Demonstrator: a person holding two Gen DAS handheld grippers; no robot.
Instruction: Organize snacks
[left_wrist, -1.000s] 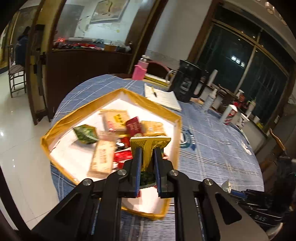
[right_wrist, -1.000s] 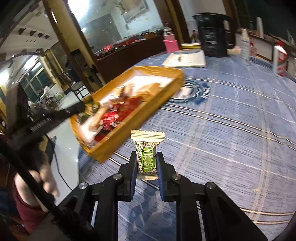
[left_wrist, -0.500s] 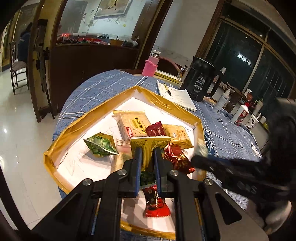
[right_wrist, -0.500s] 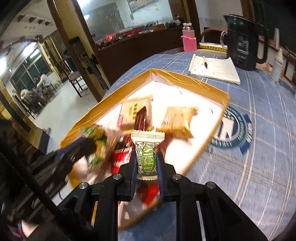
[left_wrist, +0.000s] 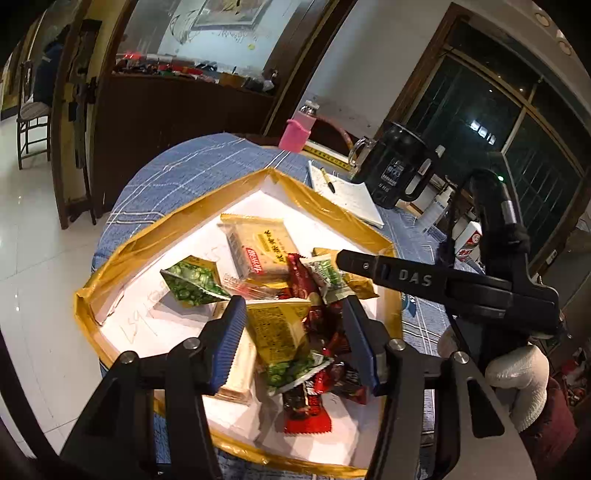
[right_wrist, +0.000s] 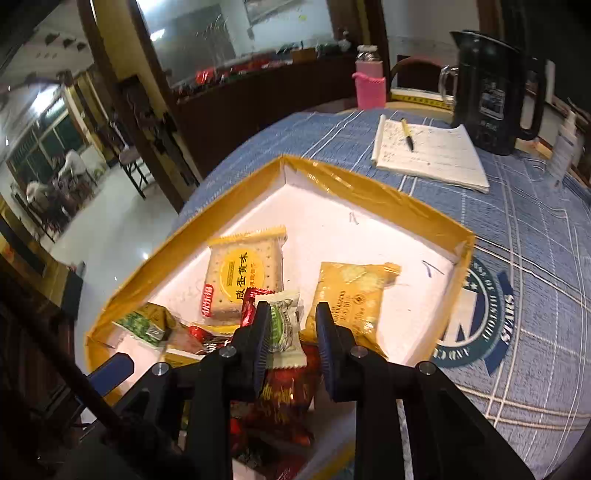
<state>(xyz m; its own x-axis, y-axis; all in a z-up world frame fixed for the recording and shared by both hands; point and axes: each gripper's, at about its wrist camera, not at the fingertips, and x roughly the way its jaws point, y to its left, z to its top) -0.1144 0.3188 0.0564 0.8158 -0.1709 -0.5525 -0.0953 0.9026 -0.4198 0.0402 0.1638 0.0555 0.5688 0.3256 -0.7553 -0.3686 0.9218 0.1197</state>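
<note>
Over the tray (left_wrist: 177, 221), both grippers (left_wrist: 293, 332) (right_wrist: 291, 334) gape, holding nothing.

Both wrist views look steeply down from close above the yellow-rimmed tray (left_wrist: 177, 225) (right_wrist: 373, 195), facing its far corner. The left view sits left and nearer; both share the cracker packet (left_wrist: 262, 247) (right_wrist: 243, 273), notebook (left_wrist: 351, 195) (right_wrist: 432, 155) and black kettle (left_wrist: 399, 170) (right_wrist: 491, 92) beyond.

The near corner of the tray (right_wrist: 373, 195) is cut off behind the right gripper (right_wrist: 291, 332), whose arms cover the red packets (right_wrist: 284, 398) below it. In the left view, the left gripper (left_wrist: 293, 339) hides part of the pale cracker packet (left_wrist: 240, 373). Print on the notepad (right_wrist: 428, 155) is too small to read.
</note>
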